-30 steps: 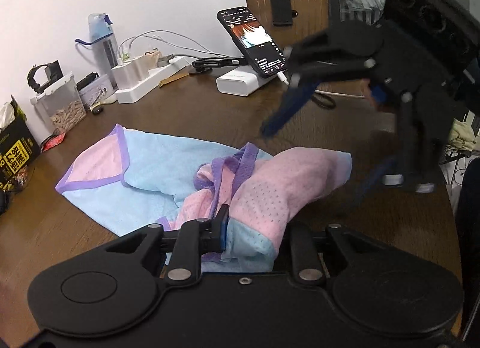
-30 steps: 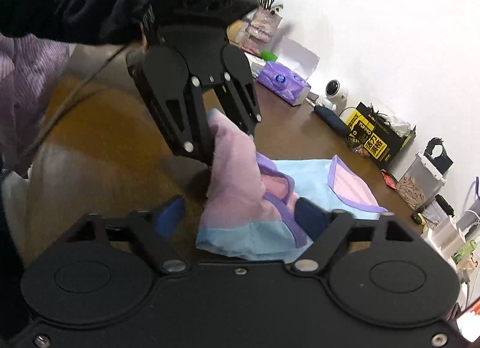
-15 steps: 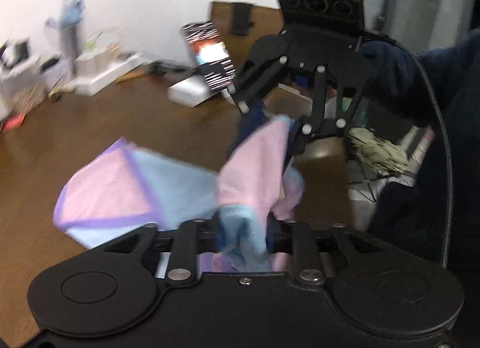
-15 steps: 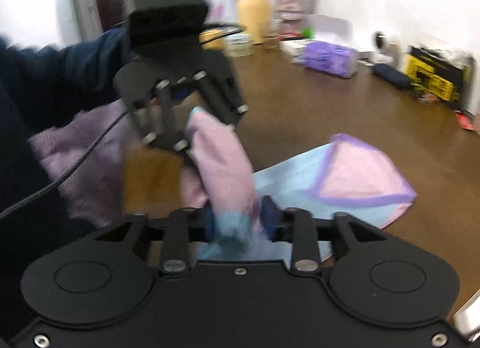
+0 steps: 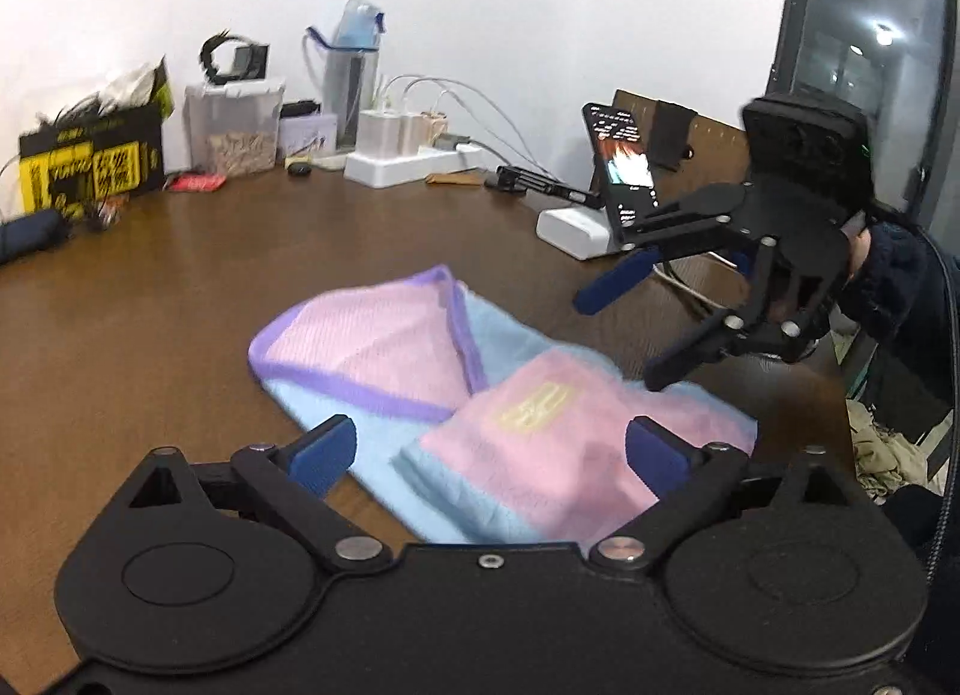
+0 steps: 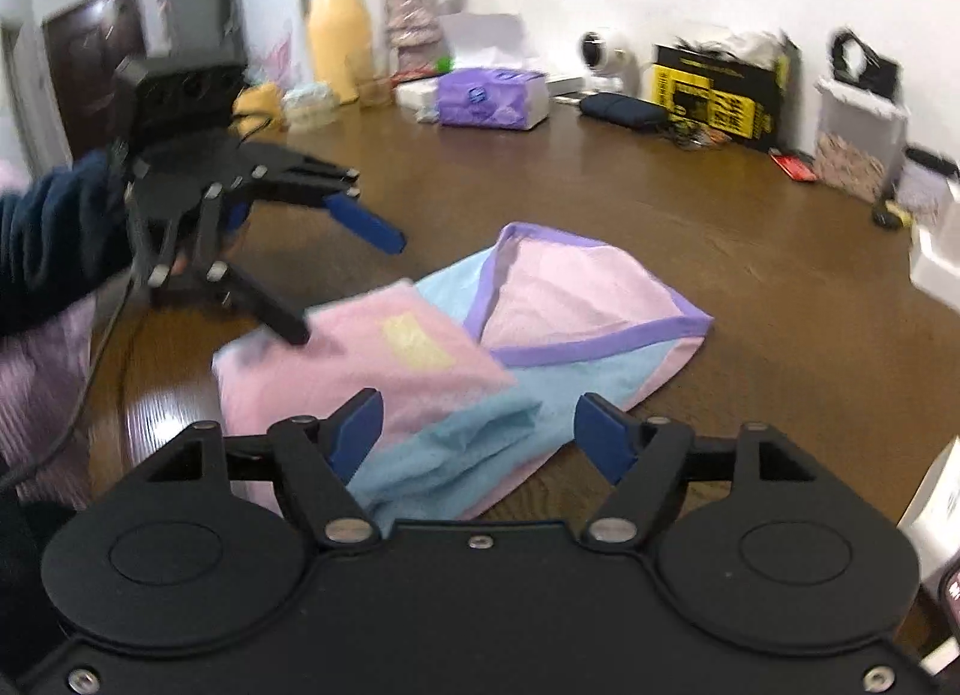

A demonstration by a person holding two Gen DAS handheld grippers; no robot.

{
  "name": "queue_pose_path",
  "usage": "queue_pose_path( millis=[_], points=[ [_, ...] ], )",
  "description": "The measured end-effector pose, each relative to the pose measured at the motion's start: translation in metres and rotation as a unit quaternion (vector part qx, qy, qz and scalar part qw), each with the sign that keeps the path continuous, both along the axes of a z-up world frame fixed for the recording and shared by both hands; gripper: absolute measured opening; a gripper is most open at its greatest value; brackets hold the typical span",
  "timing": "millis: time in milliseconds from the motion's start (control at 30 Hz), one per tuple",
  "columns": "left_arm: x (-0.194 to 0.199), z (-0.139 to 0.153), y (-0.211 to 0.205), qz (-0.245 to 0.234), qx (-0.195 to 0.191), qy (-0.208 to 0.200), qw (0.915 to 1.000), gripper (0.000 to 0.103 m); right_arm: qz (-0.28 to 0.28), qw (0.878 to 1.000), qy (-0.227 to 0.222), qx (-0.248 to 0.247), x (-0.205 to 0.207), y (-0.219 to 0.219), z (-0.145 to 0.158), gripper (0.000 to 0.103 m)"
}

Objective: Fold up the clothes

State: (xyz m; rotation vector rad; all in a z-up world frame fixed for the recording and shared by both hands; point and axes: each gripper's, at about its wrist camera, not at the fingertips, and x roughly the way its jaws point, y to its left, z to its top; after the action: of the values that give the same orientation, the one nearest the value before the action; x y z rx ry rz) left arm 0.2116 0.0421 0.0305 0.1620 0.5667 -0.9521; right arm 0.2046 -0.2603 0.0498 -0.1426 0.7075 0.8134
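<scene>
Pink garment (image 5: 540, 443) – yellow label unreadable – lies released; both tools (image 5: 489, 452) (image 6: 477, 431) gape.

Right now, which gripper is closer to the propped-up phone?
Right. The right gripper hovers open over the garment on the side toward the phone; the left gripper sits open across the garment, farther away.
</scene>
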Motion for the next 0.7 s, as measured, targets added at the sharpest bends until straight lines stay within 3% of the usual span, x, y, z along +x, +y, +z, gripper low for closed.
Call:
queue_pose_path(
  millis=[33,100,167,300,333,400,533,600,633,667,700],
  points=[
    [0.008,0.002,-0.004,0.036,0.012,-0.026,0.9990,0.103,-0.022,1.000,0.005,-0.012,0.007,0.002,0.001,0.077],
    [0.029,-0.003,-0.007,0.101,0.035,-0.035,0.9936,0.103,-0.048,0.998,0.003,-0.029,0.019,0.006,0.002,0.077],
    [0.056,-0.006,-0.007,0.166,0.044,0.008,0.9851,0.103,-0.073,0.997,0.014,-0.026,0.039,0.006,0.002,0.077],
    [0.087,-0.010,-0.010,0.221,0.053,0.023,0.9734,0.100,-0.111,0.993,0.045,-0.010,0.078,0.003,-0.002,0.076],
    [0.097,-0.013,-0.013,0.244,0.066,0.032,0.9671,0.098,-0.112,0.993,0.047,-0.010,0.084,0.005,-0.004,0.076],
    [0.105,-0.016,-0.016,0.260,0.077,0.049,0.9612,0.088,-0.114,0.992,0.052,-0.011,0.095,0.007,-0.009,0.066],
    [0.108,-0.019,-0.018,0.246,0.074,0.055,0.9648,0.077,-0.117,0.991,0.061,-0.011,0.117,0.012,-0.017,0.052],
    [0.106,-0.021,-0.019,0.239,0.076,0.042,0.9670,0.053,-0.119,0.991,0.065,-0.012,0.128,0.015,-0.022,0.042],
    [0.105,-0.021,-0.020,0.236,0.078,0.034,0.9681,0.045,-0.120,0.990,0.067,-0.012,0.134,0.016,-0.024,0.039],
    [0.106,-0.021,-0.021,0.232,0.075,0.037,0.9690,0.025,-0.120,0.990,0.068,-0.012,0.137,0.017,-0.026,0.034],
    [0.106,-0.021,-0.021,0.229,0.072,0.041,0.9699,0.013,-0.116,0.991,0.066,-0.011,0.137,0.017,-0.026,0.023]
  ],
)
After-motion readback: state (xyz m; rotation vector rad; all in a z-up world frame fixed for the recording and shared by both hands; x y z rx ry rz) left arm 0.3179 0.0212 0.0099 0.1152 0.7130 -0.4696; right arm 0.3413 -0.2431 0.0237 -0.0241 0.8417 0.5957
